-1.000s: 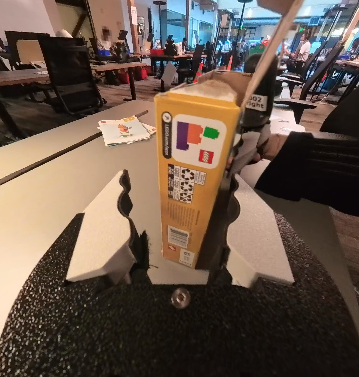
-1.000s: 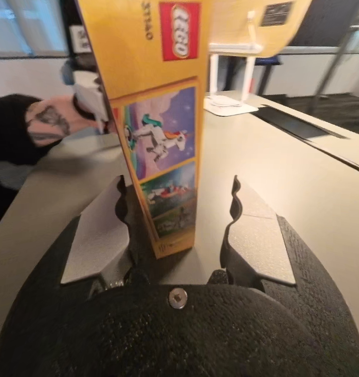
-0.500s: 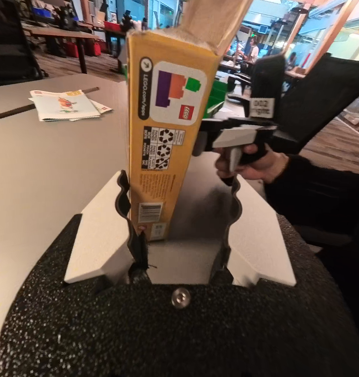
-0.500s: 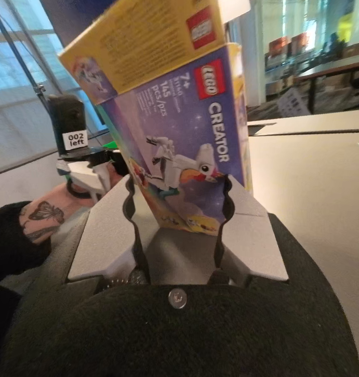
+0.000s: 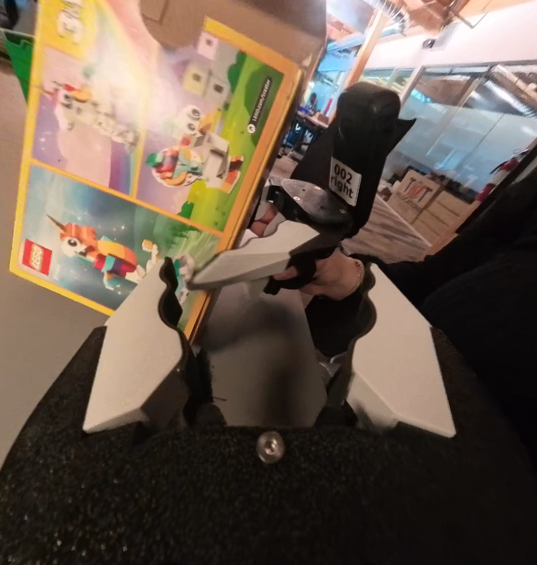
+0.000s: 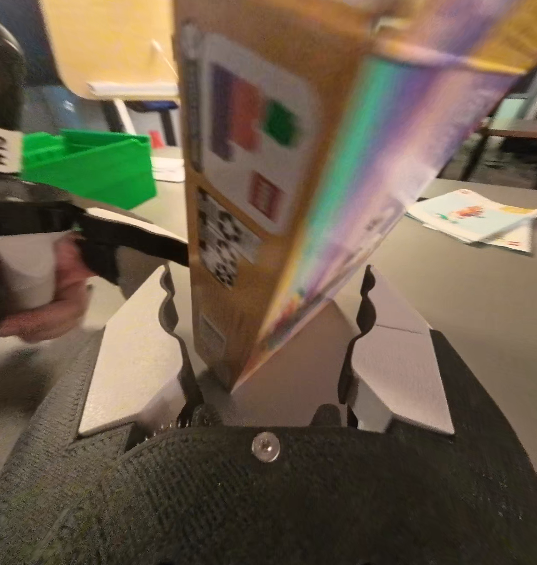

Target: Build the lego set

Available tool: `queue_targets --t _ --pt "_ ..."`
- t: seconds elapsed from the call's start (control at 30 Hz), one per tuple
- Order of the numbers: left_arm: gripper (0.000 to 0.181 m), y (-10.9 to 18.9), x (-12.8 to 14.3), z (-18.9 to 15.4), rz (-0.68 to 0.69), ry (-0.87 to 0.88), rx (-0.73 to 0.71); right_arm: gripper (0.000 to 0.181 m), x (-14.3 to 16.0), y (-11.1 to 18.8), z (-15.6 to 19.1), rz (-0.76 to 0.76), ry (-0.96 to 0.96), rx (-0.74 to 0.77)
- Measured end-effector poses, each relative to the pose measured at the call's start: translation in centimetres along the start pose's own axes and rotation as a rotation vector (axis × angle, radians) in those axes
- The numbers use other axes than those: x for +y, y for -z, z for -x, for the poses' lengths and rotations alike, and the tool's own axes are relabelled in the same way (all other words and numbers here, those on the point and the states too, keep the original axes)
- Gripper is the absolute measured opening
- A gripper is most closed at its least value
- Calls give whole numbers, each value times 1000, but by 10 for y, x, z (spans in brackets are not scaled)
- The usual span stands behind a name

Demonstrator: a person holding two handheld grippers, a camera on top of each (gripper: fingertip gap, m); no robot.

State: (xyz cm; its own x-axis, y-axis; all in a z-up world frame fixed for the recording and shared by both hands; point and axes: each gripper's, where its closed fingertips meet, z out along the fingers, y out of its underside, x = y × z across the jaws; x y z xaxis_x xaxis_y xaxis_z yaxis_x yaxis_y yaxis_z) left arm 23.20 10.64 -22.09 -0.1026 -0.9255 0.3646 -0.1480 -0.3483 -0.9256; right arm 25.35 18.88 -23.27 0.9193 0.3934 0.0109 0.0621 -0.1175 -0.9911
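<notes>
A yellow lego box (image 5: 132,159) stands tilted on the grey table (image 5: 32,336), its top flap open. In the left wrist view I see its back face with pictures. My left gripper (image 5: 267,269) is open, with the box's lower right corner just inside its left finger. My right gripper (image 6: 267,272) is open, and the box's (image 6: 239,214) narrow side and lower corner sit between its fingers without visible contact. The right gripper (image 5: 252,263) shows in the left wrist view with one finger against the box's edge. The left gripper (image 6: 123,235) reaches the box's side in the right wrist view.
A green plastic bin (image 6: 87,171) stands on the table behind the left gripper. Instruction booklets (image 6: 475,220) lie on the table (image 6: 459,290) to the right. A black sleeve fills the right of the left wrist view. Office desks and chairs are far behind.
The box has turned and tilted. The left wrist view now faces its picture side instead of the narrow side, and the right wrist view now faces the narrow side. Both grippers swung round it.
</notes>
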Motion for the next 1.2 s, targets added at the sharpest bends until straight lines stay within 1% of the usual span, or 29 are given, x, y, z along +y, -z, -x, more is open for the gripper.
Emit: queue_targets --t 0.1,0.13,0.2,0.27,0.33,0.4,0.43,0.47,0.53,0.57,0.6,0.63,0.67,0.7,0.73,0.77,0.8,0.87,0.9,0.93,0.97,1.0,1.03,1.1,1.13,1.17,1.2 --pt "119 6 4 8 18 6 -32 99 2 -5 -14 22 -4 147" --pt "118 9 4 9 9 5 -38 92 3 -6 -18 18 -25 165" --pt "116 17 -2 12 -18 -13 -66 77 3 -7 -22 9 -40 149" --pt "109 29 -13 23 -50 -52 -135 62 3 -10 -24 19 -6 100" --pt "99 47 -30 52 -83 -96 -301 61 6 -13 -28 46 58 52" --pt "101 67 -50 84 -128 -145 -482 61 4 -16 -23 22 85 -100" --pt "104 73 -59 94 -156 -163 -524 61 4 -16 -19 11 69 -203" --pt "109 73 -65 100 -167 -171 -520 61 3 -13 -12 -4 51 -327" --pt "120 65 -67 109 -143 -166 -475 61 -3 2 6 -56 32 -600" --pt "123 59 -65 112 -118 -171 -443 61 -3 10 13 -64 46 -709" --pt "127 52 -61 111 -94 -181 -392 61 -1 15 18 -57 64 -786" --pt "122 46 -59 106 -92 -177 -319 61 2 17 18 -40 78 -820" --pt "113 40 -57 98 -97 -179 -246 61 4 17 17 -25 95 -840" --pt "99 36 -55 88 -107 -195 -165 61 7 16 15 -4 104 -849" --pt "81 33 -53 76 -120 -220 -87 61 10 14 14 18 110 -849" --pt "67 32 -53 71 -134 -248 -68 61 12 14 14 32 119 -854" --pt "61 31 -52 73 -139 -275 -92 61 13 14 14 36 128 -858" --pt "56 31 -50 70 -122 -287 -84 62 12 17 13 43 116 -847" --pt "54 31 -50 72 -114 -291 -98 66 10 19 10 47 83 -837" --pt "52 31 -51 73 -107 -294 -118 89 6 22 2 54 36 -817" --pt "51 32 -51 75 -104 -293 -129 101 -1 25 -11 48 -14 -780" --pt "51 32 -51 75 -103 -287 -137 102 -15 30 -26 -3 -48 -730" --pt "50 32 -51 76 -105 -282 -141 101 -37 37 -42 -86 -71 -676" --pt "51 32 -51 76 -106 -282 -152 93 -89 55 -63 -222 -92 -599" --pt "51 32 -51 76 -105 -281 -154 87 -115 62 -66 -265 -74 -578" --pt "51 32 -51 76 -105 -278 -157 83 -137 67 -64 -277 -39 -571" --pt "51 32 -51 77 -104 -271 -157 79 -153 66 -57 -248 10 -572"
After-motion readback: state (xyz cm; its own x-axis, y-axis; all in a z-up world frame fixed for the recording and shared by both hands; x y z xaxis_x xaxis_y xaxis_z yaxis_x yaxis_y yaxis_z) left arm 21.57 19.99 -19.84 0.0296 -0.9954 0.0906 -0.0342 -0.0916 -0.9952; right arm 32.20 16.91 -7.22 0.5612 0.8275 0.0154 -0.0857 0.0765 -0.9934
